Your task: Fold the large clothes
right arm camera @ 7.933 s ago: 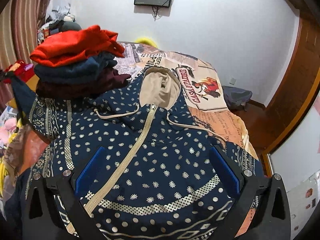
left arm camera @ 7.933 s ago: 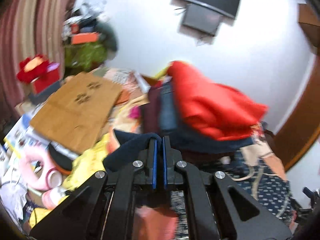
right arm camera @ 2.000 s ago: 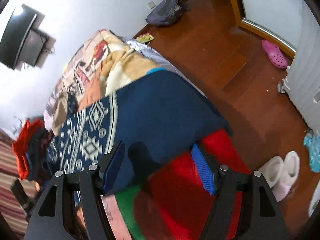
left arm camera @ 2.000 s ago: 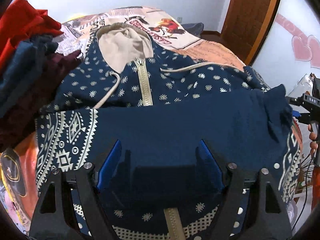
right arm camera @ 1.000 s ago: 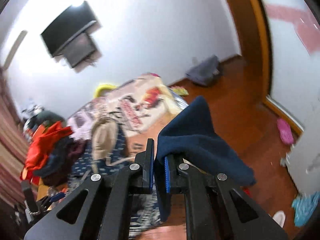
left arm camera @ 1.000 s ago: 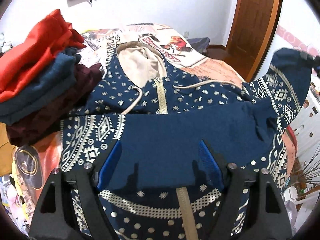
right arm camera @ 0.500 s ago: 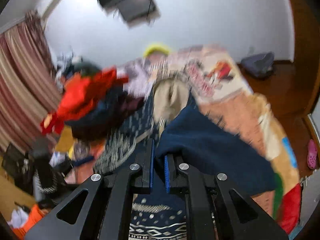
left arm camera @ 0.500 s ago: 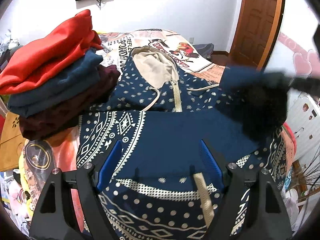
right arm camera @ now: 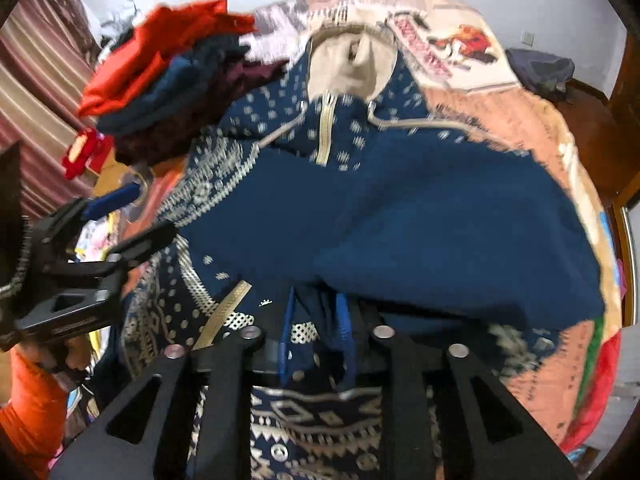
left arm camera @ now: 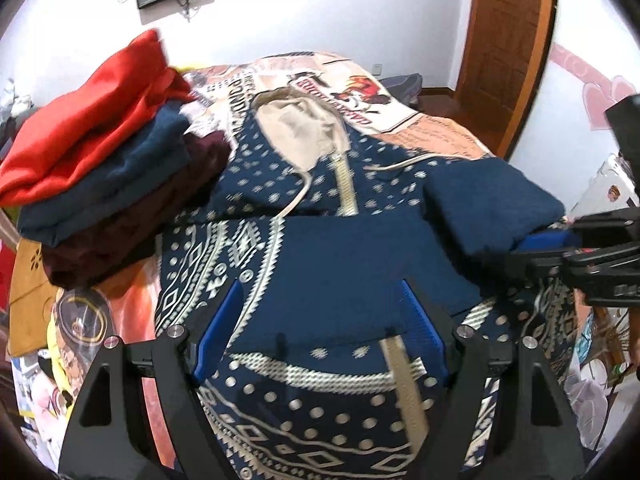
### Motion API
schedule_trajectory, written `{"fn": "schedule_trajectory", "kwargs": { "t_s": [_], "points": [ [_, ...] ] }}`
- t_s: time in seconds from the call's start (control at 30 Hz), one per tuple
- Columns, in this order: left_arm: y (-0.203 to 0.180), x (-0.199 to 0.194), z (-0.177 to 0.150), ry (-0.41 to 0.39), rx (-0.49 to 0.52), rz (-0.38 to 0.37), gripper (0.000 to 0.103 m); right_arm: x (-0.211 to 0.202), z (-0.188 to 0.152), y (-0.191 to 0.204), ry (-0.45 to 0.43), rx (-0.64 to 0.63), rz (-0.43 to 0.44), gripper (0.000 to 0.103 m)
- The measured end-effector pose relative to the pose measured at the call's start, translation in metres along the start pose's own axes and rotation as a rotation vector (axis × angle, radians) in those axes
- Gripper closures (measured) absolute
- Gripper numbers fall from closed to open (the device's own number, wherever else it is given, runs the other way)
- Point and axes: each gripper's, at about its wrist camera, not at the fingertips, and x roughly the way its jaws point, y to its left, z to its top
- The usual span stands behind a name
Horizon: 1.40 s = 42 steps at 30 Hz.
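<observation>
A navy patterned zip hoodie (left arm camera: pixel 320 184) with a beige hood lies face up on the bed, and it also shows in the right wrist view (right arm camera: pixel 340 136). Its left sleeve (left arm camera: pixel 320 272) is folded across the chest. My left gripper (left arm camera: pixel 320 320) is open and empty just above the hoodie's lower front. My right gripper (right arm camera: pixel 316 336) is shut on the right sleeve (right arm camera: pixel 420 220), whose plain navy inside faces up as it drapes over the chest. The right gripper (left arm camera: pixel 560 240) enters the left wrist view from the right, with the sleeve (left arm camera: pixel 488 208) on it.
A stack of folded clothes (left arm camera: pixel 100 172), red on top, then navy and maroon, sits left of the hoodie. The bedspread (left arm camera: pixel 360 92) has printed pictures. A wooden door (left arm camera: pixel 508 40) stands at the right. Clutter lies on the floor at the left (left arm camera: pixel 36 360).
My right gripper carried the right sleeve from the bed's right side over the chest and lowered it. My left gripper stays open above the hem.
</observation>
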Motion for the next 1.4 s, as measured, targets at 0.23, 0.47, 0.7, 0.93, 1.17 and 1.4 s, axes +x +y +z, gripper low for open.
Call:
{"fn": "schedule_trajectory", "kwargs": {
  "t_s": [0.23, 0.47, 0.7, 0.93, 1.17, 1.4],
  "points": [
    [-0.051, -0.007, 0.029, -0.042, 0.115, -0.029, 0.024, -0.067, -0.008, -0.036, -0.184, 0.061, -0.099, 0.064],
    [-0.119, 0.004, 0.051, -0.064, 0.270, -0.072, 0.021, -0.113, -0.027, -0.082, -0.281, 0.123, -0.275, 0.064],
    [-0.188, 0.037, 0.059, -0.013, 0.417, -0.134, 0.021, -0.136, -0.044, -0.120, -0.301, 0.184, -0.385, 0.060],
    [-0.244, 0.065, 0.061, 0.003, 0.525, -0.152, 0.021, -0.126, -0.065, -0.143, -0.258, 0.230, -0.386, 0.058],
    [-0.263, 0.101, 0.056, 0.074, 0.553, -0.139, 0.047, -0.107, -0.075, -0.151, -0.200, 0.232, -0.375, 0.058],
    [-0.228, 0.083, 0.077, 0.039, 0.358, -0.236, 0.097, -0.095, -0.076, -0.147, -0.185, 0.217, -0.353, 0.058]
  ]
}}
